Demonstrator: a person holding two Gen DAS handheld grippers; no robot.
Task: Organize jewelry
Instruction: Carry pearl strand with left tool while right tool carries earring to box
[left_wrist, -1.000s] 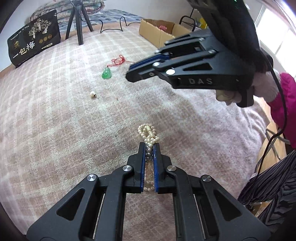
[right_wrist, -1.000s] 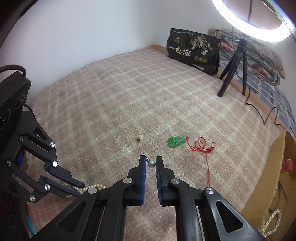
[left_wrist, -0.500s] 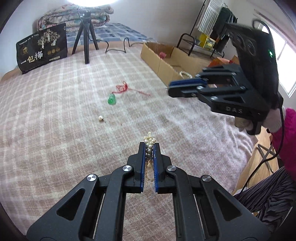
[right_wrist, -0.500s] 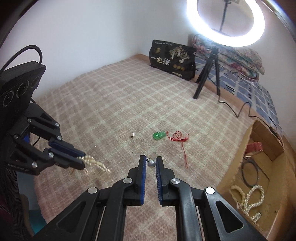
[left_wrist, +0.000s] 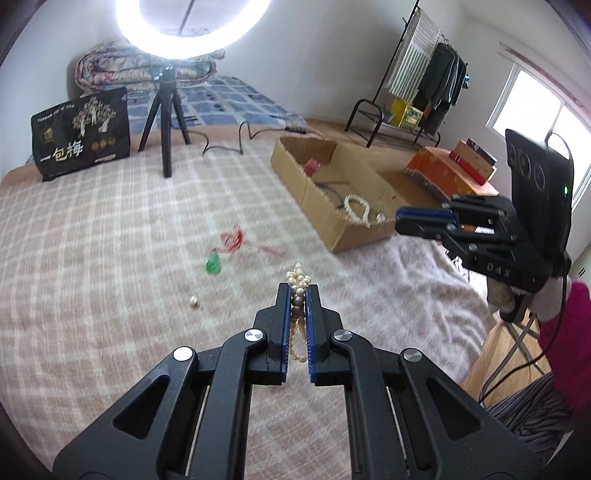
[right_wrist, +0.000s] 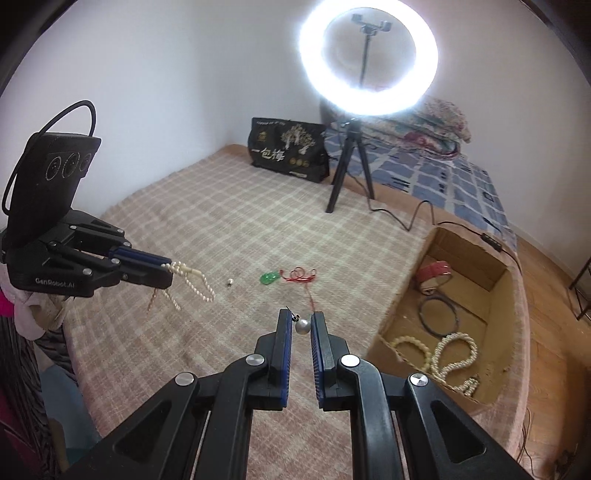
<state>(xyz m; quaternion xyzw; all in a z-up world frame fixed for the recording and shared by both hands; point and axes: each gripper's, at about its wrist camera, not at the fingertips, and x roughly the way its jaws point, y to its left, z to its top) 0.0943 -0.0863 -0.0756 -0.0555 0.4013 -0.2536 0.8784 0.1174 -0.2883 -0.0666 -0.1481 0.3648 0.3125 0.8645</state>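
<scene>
I have lifted both off the bed: left hand-held gripper (left_wrist: 298, 295) clamps the white pearl necklace (right_wrist: 192, 282), right hand-held gripper (right_wrist: 302, 325) the silver pearl earring (right_wrist: 302, 326) (open brown cardboard box (right_wrist: 491, 284) comes next)

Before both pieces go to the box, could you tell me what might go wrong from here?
The pearl earring is pinched only at the right tongs' tips, so it might slip out. The pearl necklace dangles in loops from the left tongs and could snag the cardboard box rim.

Ring light (right_wrist: 369, 59), black bag (left_wrist: 83, 131), clothes rack (left_wrist: 424, 70)
</scene>
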